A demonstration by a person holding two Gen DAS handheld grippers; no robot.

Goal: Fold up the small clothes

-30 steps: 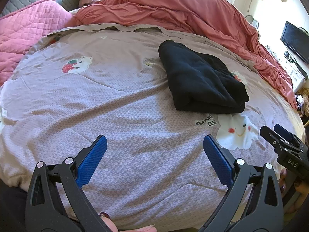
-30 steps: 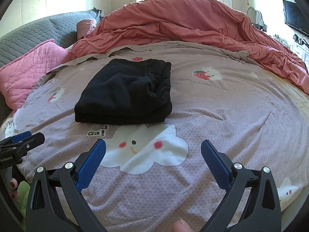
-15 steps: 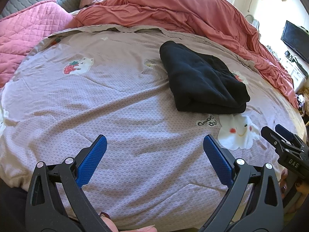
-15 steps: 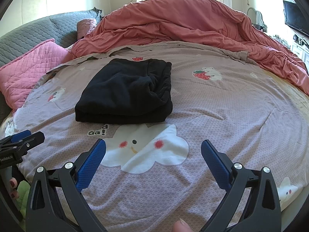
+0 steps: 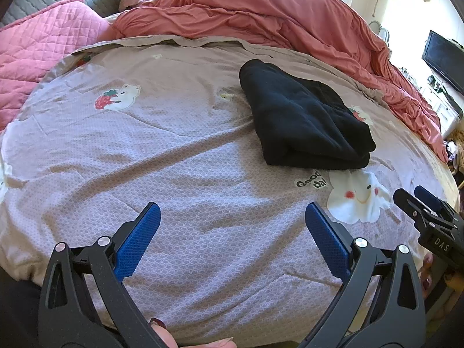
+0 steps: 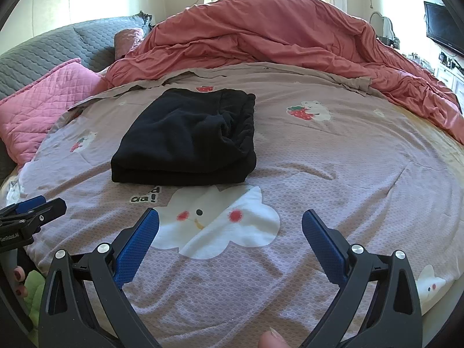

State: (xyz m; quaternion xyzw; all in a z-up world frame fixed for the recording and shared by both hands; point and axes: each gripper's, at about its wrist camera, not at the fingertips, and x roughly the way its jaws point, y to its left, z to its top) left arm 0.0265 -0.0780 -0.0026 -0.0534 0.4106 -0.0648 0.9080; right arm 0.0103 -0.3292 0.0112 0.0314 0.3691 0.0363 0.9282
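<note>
A black garment point(image 5: 304, 119) point(image 6: 188, 142) lies folded into a thick rectangle on the mauve printed bedspread point(image 5: 174, 150) point(image 6: 333, 159). My left gripper point(image 5: 232, 217) hangs open over the near edge of the bed, well short of the garment and to its left, with nothing between its blue pads. My right gripper point(image 6: 230, 223) is open too, above the white cloud print point(image 6: 220, 229), a little short of the garment's near edge. Each gripper shows at the edge of the other's view: the right one point(image 5: 426, 211), the left one point(image 6: 32, 208).
A rumpled salmon duvet point(image 5: 275, 14) point(image 6: 275, 34) is heaped across the far side of the bed. A pink quilted pillow point(image 5: 37, 58) point(image 6: 46, 98) and a grey headboard point(image 6: 58, 46) lie at the left. A TV point(image 5: 443, 58) hangs at the right.
The left wrist view has shifted slightly, so the garment sits a touch lower and to the right. The right gripper has held nearly still. Both stay open.
</note>
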